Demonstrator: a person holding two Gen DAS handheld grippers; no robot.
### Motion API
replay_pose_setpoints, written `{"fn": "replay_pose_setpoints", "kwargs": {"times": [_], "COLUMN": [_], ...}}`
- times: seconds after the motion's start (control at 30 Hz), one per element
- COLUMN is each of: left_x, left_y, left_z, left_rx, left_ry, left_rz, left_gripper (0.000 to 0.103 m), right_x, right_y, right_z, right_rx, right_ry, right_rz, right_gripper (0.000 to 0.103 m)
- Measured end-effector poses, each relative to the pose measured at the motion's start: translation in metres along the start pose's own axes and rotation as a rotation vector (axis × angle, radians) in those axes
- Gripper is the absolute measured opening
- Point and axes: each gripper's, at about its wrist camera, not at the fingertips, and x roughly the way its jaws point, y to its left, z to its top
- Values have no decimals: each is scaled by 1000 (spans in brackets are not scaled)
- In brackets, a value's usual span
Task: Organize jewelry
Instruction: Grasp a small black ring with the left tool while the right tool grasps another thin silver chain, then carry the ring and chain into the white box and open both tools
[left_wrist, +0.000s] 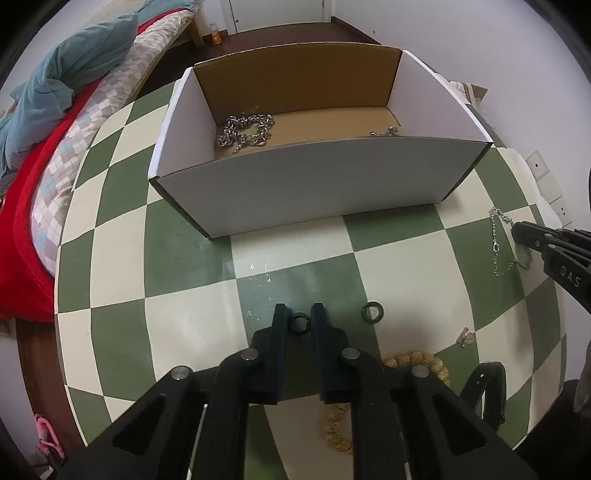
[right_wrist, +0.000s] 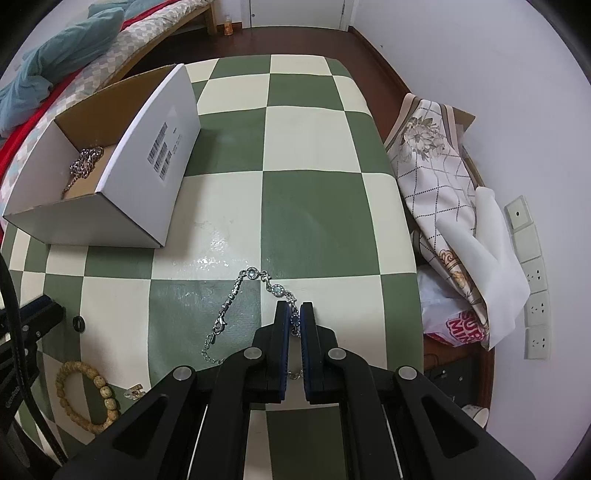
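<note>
Right, current state, all placed relative to the white box (left_wrist: 306, 184):
hidden: bead bracelet (right_wrist: 92, 391) is mostly covered by the left tongs in the left wrist view, and a small clear piece (left_wrist: 466, 336) near it is too small to identify. Second chain in the box's right corner (left_wrist: 386, 132) is cut off by the front wall.
left gripper (left_wrist: 300, 320): points steeply down at the table in front of the box, jaws drawn narrow on a black ring (left_wrist: 300, 322), pads touching both sides.
right gripper (right_wrist: 294, 317): steeply down, well right of the box, jaws pinched on a silver bracelet (right_wrist: 240, 291); the rest of the chain lies slack on the table.
loose items: second black ring (left_wrist: 372, 313) just right of the held one.
box contents: silver chain heap (left_wrist: 245, 131) at its left end.
surface: green-and-cream checkered table (right_wrist: 314, 214).
room: bed with teal blanket (left_wrist: 62, 77) left of the box, patterned cloth (right_wrist: 432, 158) at the table's right edge, white wall with sockets (right_wrist: 533, 306).
</note>
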Motion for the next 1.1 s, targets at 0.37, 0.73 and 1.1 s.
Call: {"fn": "replay_pose_setpoints", "kwargs": {"times": [0.37, 0.73, 1.1], "left_x": [-36, -90, -140], "left_y": [23, 54, 71], "left_z": [-1, 6, 47], "left_rx": [-73, -167, -176], "left_ry": [-61, -123, -197], "left_rz": [-19, -109, -111], "left_gripper": [10, 10, 10], "right_x": [-45, -126, -205], "right_y": [-21, -18, 3], "right_z": [-15, -7, 29], "right_rx": [132, 170, 120], "right_ry": [-73, -192, -306], "right_rz": [186, 313, 397], "right_gripper": [1, 1, 1]}}
